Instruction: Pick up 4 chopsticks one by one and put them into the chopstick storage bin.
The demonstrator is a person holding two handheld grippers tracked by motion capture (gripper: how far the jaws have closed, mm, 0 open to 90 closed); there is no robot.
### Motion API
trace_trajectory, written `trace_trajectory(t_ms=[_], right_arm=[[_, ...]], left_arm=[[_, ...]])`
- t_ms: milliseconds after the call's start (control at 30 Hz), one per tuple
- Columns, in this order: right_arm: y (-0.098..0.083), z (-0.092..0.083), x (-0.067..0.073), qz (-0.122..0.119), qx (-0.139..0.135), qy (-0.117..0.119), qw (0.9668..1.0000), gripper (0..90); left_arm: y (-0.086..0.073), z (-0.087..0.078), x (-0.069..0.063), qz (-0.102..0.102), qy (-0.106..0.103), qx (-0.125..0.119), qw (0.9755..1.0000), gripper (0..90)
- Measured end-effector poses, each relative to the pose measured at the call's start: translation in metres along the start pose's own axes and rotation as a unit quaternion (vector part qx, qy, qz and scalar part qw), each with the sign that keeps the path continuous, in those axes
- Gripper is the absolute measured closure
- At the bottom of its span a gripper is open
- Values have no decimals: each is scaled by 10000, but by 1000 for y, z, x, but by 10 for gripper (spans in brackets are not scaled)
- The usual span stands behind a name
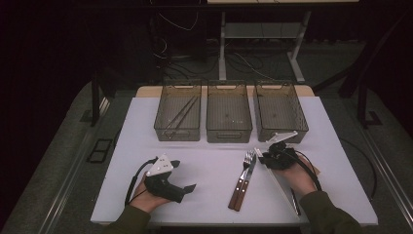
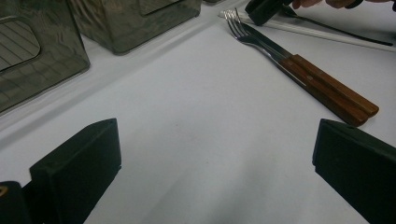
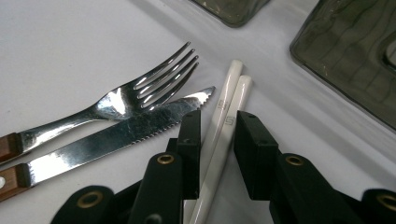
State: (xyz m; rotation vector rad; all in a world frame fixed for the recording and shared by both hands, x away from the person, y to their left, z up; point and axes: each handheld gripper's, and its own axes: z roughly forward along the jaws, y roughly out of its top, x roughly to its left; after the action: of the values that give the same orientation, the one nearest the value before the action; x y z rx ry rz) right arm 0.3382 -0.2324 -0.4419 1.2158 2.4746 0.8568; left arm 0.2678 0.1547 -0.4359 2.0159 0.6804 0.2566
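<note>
In the left bin, dark chopsticks; right fingers narrow around white chopsticks, left fingers wide.

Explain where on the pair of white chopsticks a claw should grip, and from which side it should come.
Grip the white chopsticks near their far tips, coming from above with one jaw on each long side. They lie flat, side by side, so a squeeze across both would likely hold them as one. The knife lies close on one side, so that jaw needs care. The right claw already straddles them there.
</note>
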Motion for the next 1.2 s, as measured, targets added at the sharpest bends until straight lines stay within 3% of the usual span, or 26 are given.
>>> trace_trajectory(t_ms=[567, 1100, 1200], right_arm=[[6, 5, 2, -82, -75, 165, 9998, 732], [15, 12, 0, 30, -174, 228, 9996, 733], [14, 3, 0, 176, -273, 377, 9988, 673]], left_arm=[[0, 1, 0, 5, -15, 18, 10000, 0], [0, 2, 0, 15, -39, 22, 10000, 0], [0, 2, -1, 35, -49, 26, 10000, 0]])
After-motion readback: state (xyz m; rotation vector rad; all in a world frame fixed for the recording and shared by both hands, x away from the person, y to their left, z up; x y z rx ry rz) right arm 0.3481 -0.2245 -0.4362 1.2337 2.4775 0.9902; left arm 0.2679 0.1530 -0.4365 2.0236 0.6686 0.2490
